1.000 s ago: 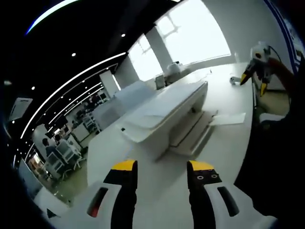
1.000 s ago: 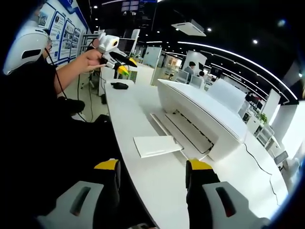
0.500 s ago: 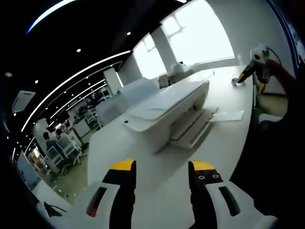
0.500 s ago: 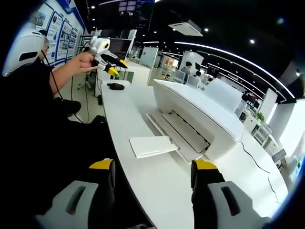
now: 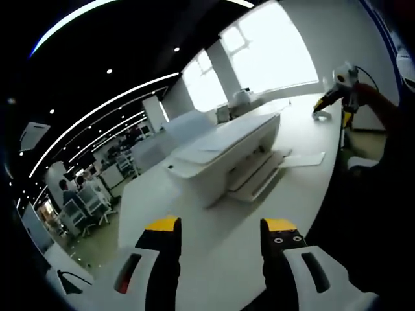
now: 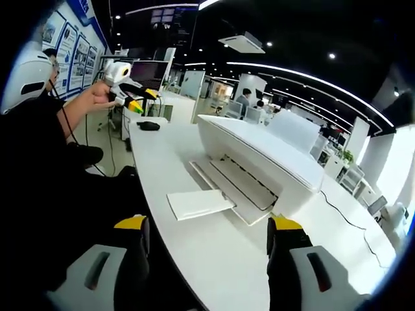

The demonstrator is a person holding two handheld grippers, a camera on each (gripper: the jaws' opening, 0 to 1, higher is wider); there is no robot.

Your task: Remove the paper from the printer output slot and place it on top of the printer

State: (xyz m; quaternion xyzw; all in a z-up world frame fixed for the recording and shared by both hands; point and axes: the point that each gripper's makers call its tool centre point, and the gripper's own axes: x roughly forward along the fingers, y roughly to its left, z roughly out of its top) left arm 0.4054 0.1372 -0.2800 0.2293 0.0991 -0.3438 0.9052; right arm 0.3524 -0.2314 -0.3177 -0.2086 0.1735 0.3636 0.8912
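Since a second ago both grippers have drawn back from the printer (image 6: 259, 165), which looks smaller and farther off in each view, and the right gripper's fingers (image 6: 133, 223) now stand wider apart. The right gripper (image 6: 209, 227) hangs above the near edge of the white tabletop (image 6: 214, 253), fingers spread wide and holding nothing. The left gripper (image 5: 222, 225) is likewise wide and empty, held over the tabletop to one side of the printer. The paper (image 6: 200, 203) lies flat at the end of the printer's pulled-out output tray (image 6: 237, 189), jutting toward the tabletop edge, well apart from either gripper. In the right gripper view, a dark computer mouse (image 6: 148, 126) rests on the tabletop beyond.
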